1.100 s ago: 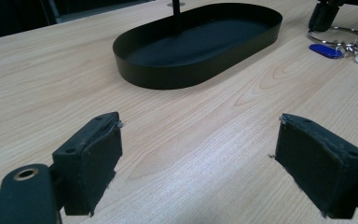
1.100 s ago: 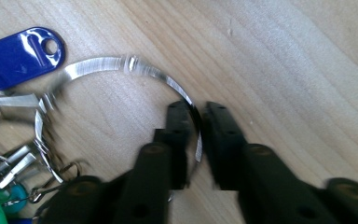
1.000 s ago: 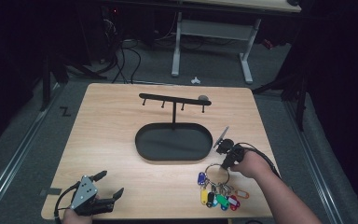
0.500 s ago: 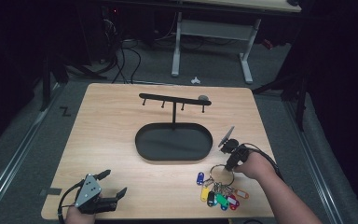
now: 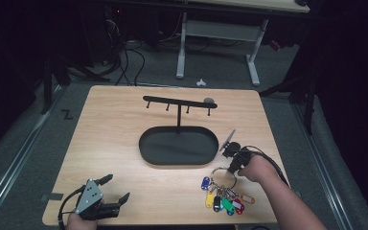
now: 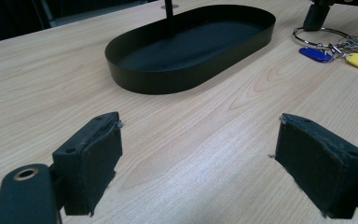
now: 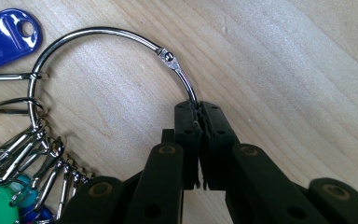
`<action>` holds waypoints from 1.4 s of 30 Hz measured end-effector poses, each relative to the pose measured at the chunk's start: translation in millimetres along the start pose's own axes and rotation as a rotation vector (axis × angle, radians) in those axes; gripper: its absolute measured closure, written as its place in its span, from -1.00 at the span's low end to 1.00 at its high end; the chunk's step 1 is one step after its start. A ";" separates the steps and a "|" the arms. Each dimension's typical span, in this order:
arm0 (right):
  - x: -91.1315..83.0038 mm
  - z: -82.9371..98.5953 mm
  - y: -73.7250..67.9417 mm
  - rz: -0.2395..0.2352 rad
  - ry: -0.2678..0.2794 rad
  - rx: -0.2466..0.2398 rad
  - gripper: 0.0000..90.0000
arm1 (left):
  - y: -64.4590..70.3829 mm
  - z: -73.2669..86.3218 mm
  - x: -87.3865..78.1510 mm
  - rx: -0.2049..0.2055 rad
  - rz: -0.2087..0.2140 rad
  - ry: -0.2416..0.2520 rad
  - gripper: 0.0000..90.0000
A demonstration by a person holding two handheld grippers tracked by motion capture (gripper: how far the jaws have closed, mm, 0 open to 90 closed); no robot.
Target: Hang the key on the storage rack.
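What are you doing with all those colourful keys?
A person at a light wooden table holds a gripper in each hand. The right gripper is shut on the big silver metal key ring, which carries coloured plastic key tags lying on the table. The left gripper rests open near the table's front edge, holding nothing. In the middle stands a black oval tray with a black hook rack rising from it; nothing hangs on it.
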State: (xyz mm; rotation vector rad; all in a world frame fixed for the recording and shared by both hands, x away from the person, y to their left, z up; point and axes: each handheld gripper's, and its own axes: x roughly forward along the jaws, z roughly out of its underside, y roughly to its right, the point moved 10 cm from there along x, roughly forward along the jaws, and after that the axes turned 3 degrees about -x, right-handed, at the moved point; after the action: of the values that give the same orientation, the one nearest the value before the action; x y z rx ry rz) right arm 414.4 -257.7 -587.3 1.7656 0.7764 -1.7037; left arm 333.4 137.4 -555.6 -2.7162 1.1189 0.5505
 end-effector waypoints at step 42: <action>-143.0 -6.5 -13.5 0.048 0.133 0.028 0.94 | 7.8 -11.7 15.3 -0.008 0.054 0.032 -0.67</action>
State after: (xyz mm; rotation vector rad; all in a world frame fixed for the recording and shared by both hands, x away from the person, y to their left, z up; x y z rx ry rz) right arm 405.3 -247.4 -444.2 1.9167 0.7629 -1.5862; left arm 341.1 118.7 -550.7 -2.7179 1.2038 0.5214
